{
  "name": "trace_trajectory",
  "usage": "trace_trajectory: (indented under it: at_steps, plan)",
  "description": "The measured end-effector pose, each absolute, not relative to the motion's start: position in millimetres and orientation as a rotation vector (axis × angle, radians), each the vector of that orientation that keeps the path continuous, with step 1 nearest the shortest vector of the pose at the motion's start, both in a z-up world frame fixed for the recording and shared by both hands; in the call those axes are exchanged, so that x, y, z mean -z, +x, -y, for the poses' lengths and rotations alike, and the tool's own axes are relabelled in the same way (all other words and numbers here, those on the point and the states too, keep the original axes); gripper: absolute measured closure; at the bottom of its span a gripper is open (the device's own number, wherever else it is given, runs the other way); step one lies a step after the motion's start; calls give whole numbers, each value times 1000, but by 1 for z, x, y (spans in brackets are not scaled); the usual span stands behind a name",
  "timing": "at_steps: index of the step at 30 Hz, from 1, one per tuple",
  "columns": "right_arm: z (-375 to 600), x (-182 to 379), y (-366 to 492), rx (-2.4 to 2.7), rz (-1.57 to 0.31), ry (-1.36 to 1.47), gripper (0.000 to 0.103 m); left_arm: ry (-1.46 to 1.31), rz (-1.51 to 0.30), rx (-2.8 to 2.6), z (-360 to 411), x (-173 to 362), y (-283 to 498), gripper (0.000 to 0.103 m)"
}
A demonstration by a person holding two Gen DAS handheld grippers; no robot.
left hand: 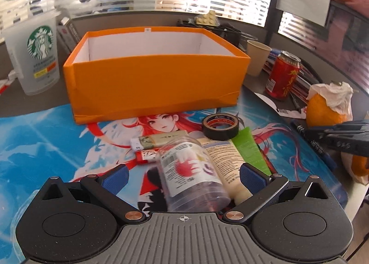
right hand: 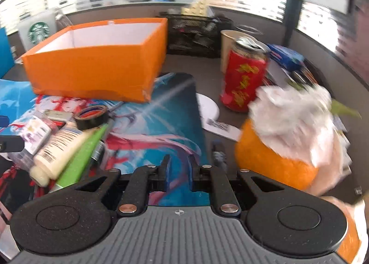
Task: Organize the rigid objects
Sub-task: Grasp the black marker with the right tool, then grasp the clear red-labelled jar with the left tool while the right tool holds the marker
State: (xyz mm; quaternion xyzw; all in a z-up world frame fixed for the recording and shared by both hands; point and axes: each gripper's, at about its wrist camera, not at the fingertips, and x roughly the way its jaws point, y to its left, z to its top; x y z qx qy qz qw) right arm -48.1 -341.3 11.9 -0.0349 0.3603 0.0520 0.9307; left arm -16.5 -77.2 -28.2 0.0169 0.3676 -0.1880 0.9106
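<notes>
An open orange box (left hand: 156, 79) (right hand: 92, 70) stands at the back of the printed desk mat (left hand: 46, 148). In front of it lies a heap: a black tape roll (left hand: 221, 126) (right hand: 92, 117), a green tube (left hand: 250, 148) (right hand: 83, 160), a cream tube (left hand: 227, 160) (right hand: 60, 148), a clear plastic bottle (left hand: 191, 171) (right hand: 34, 134) on its side, and two small flat packets (left hand: 156, 140). My left gripper (left hand: 183, 176) is open wide, with the bottle and cream tube lying between its blue pads (left hand: 115, 176), untouched. My right gripper (right hand: 178, 171) is shut and empty over the mat, right of the heap.
A Starbucks cup (left hand: 37, 56) stands left of the box. A paper cup (left hand: 257, 56), a red can (left hand: 282, 75) (right hand: 242, 79) and a tissue-wrapped orange (left hand: 327, 107) (right hand: 276, 160) crowd the right. A blue pen (right hand: 218, 151) lies by the orange. A black mesh organizer (right hand: 193, 33) sits behind.
</notes>
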Motion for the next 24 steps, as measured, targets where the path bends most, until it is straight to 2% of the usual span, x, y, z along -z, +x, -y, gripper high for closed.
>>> trace_trajectory:
  at_steps: [4,6,9,13,16,18,24]
  plan:
    - [353,-6,-60,-25,-728,-66,80,71,-741,347,84,29,-14,0]
    - [351,-1,-63,37,-724,-117,65,54,-754,353,84,31,-11,0]
    - [352,3,-66,51,-713,-139,60,60,-765,349,86,33,-10,0]
    - [352,14,-50,33,-757,-149,60,67,-778,346,86,35,-9,0]
    - [364,17,-39,-29,-787,-63,67,62,-784,346,82,35,-8,0]
    - [373,16,-35,-60,-795,-22,87,55,-788,340,79,36,-7,0]
    - [367,9,-45,-68,-737,-69,91,39,-797,328,72,38,-5,0]
